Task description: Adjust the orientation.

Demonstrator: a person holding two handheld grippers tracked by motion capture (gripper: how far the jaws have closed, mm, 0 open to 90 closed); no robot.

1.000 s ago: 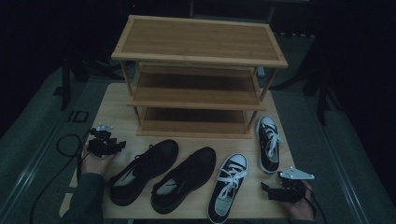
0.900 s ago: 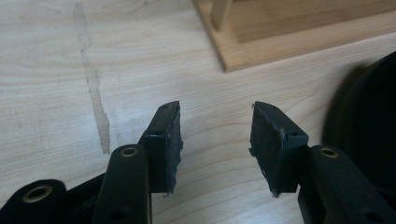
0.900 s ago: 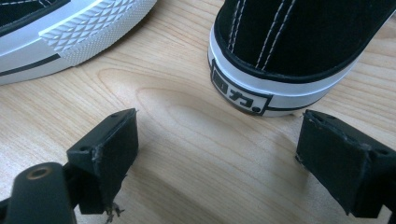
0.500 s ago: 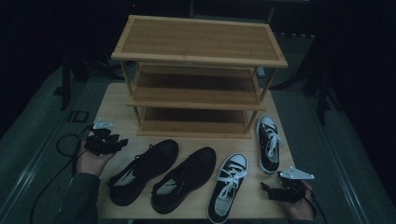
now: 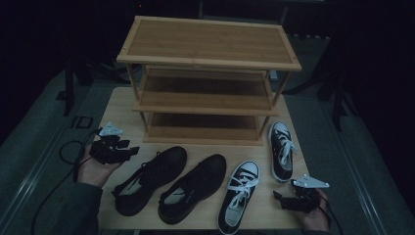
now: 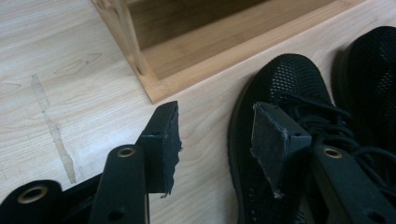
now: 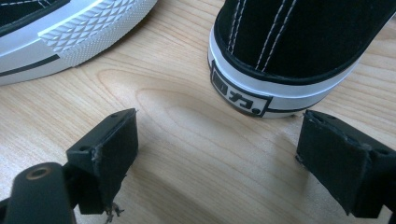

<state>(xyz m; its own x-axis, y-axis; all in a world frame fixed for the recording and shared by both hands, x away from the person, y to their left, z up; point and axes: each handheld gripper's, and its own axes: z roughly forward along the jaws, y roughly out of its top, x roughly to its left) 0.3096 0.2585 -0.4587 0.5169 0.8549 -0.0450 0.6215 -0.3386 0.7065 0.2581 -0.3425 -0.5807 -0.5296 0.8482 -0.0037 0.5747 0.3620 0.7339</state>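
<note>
Left gripper view shows the left gripper (image 6: 215, 140), foam-padded jaws spread and empty, over a black mesh shoe (image 6: 280, 93); the right gripper (image 7: 217, 163) gapes wide beside a canvas sneaker's rubber heel (image 7: 247, 95).

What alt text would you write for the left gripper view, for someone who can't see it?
Two open black tongs reach toward the toe of a black mesh lace-up shoe on a pale wooden table. The right pad overlaps the shoe; the left hangs over bare table. The bottom corner of a bamboo shoe rack sits behind.
</note>
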